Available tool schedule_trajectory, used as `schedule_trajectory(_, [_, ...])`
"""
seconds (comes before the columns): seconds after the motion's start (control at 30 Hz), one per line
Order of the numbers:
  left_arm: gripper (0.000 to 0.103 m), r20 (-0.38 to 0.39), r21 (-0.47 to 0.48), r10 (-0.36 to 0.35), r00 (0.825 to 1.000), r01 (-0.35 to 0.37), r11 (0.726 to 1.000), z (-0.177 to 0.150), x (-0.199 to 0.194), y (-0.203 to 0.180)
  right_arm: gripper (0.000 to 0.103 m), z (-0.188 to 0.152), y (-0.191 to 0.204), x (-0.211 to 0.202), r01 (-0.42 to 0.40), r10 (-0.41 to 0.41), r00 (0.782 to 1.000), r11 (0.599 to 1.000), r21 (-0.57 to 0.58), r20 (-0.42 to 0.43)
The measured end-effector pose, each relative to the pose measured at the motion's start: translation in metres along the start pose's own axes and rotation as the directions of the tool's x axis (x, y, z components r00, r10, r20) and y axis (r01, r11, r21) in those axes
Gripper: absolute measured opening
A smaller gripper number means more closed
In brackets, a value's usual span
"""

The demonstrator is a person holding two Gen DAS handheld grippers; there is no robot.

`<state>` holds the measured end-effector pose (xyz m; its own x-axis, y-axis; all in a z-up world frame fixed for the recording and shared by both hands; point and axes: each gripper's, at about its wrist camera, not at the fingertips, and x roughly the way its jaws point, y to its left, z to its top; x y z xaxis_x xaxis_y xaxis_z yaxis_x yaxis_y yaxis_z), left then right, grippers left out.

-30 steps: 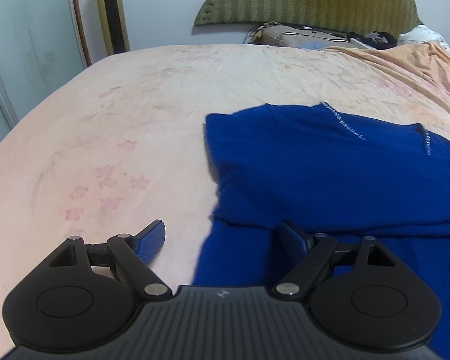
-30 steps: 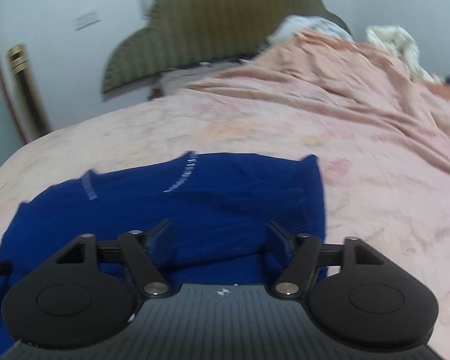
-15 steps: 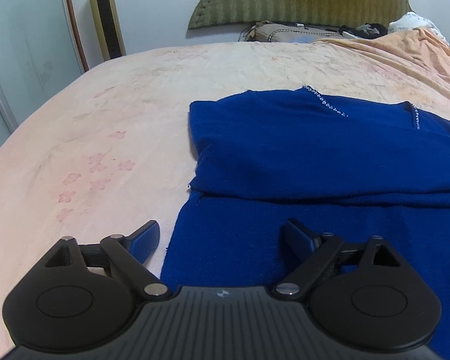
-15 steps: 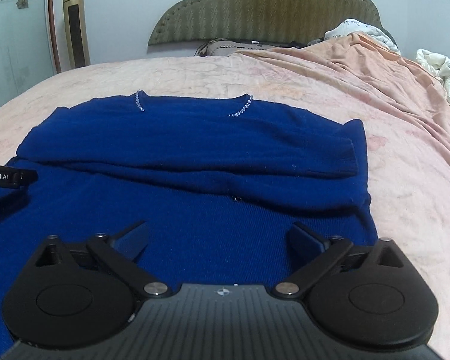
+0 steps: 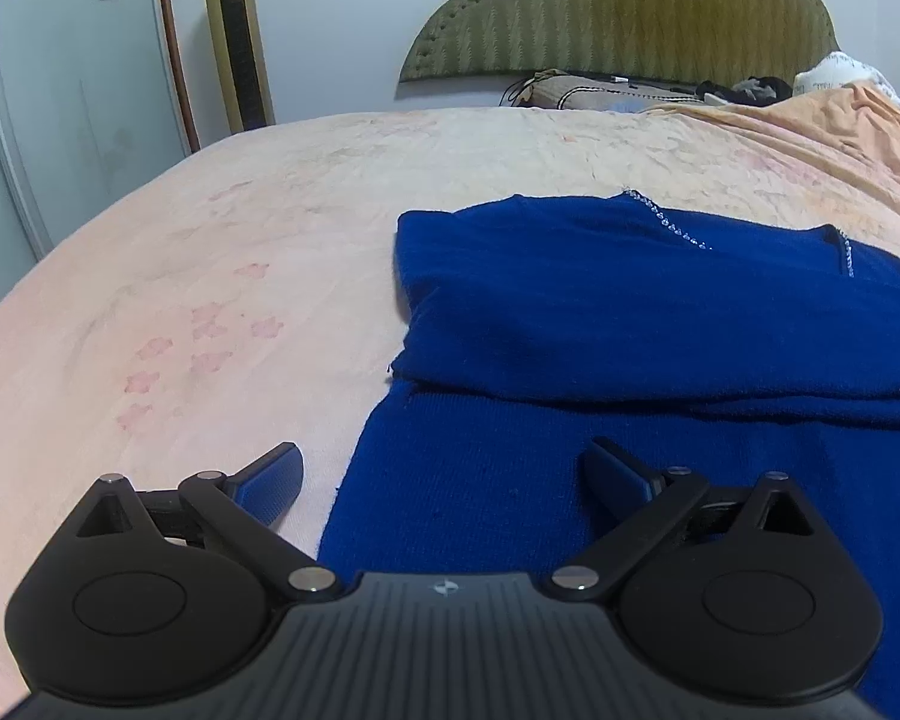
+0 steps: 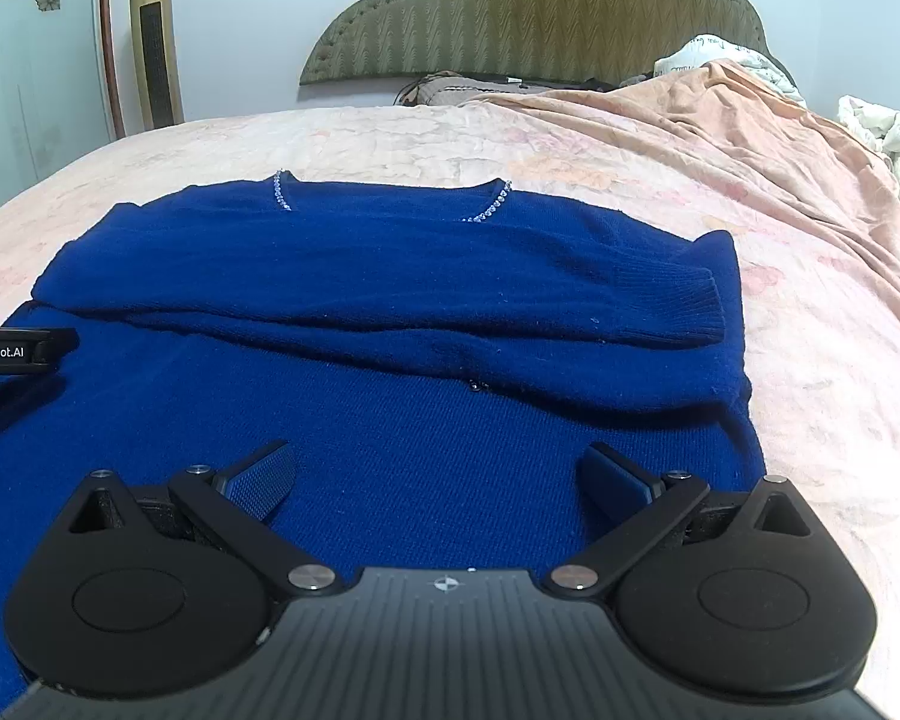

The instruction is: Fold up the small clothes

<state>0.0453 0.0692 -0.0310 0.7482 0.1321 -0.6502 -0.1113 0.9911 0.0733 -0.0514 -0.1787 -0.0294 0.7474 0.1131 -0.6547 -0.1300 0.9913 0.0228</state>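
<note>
A royal-blue knit sweater w/ beaded neckline [image 6: 390,300] is lying flat on the peach floral bedspread [image 5: 210,276], sleeves folded across its chest. Left gripper [image 5: 444,480] jaws are opening, straddling the sweater's left edge, pinching nothing. Right gripper [image 6: 438,474] jaws are gaping wide over the hem, nothing between. Only the right view is showing the ribbed cuff [image 6: 696,306] & the white bedding [image 6: 888,138].

A home bedroom is indicated: a bed with pink floral sheet [image 5: 270,240], olive padded headboard [image 6: 528,12] (scalloped), gold tower fan [image 5: 237,36].
</note>
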Motion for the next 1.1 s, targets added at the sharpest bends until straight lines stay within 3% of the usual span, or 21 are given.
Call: schedule_trajectory(1.1, [0.102, -0.007, -0.018, -0.030, 1.000, 0.029, 0.999, 0.0001, -0.0008, 0.0047, 0.103, -0.0006, -0.0062, -0.0013, -0.060, 0.060, 0.998, 0.998, 0.027, 0.016])
